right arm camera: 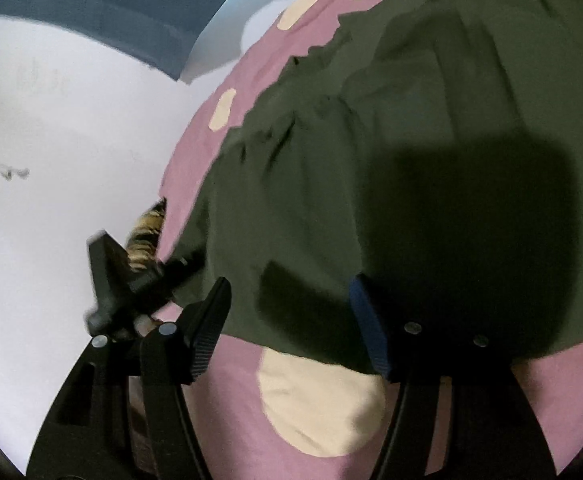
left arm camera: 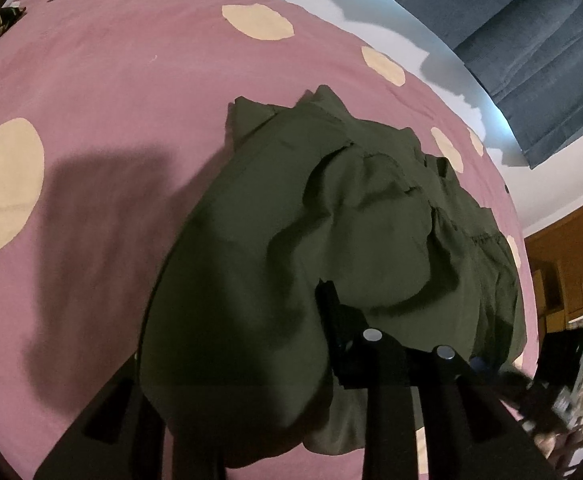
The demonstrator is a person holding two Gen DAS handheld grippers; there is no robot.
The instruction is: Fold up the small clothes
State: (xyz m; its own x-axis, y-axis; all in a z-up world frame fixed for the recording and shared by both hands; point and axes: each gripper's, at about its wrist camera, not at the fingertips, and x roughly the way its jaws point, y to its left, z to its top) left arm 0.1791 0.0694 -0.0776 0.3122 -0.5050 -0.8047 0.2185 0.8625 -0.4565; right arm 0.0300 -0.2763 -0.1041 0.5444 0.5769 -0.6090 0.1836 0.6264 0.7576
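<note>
The olive-green garment lies on the bed, on a pink bedcover with cream dots. It sits near the bedcover's far edge, beyond which a pale wall and a blue curtain show.

Left gripper: fabric drapes over and between its jaws. Only 1 finger shows clearly, so whether the jaws clamp the cloth cannot be told.

Right gripper: jaws wide apart and holding nothing, poised at the near hem of the garment, above a cream dot.

Progress, as a judgement: folding is under way but incomplete. In the left wrist view the garment is bunched and rumpled, with 1 layer turned over another. No flat, squared stack is visible. Remaining work appears to be smoothing, finishing the fold, and setting the garment down.
</note>
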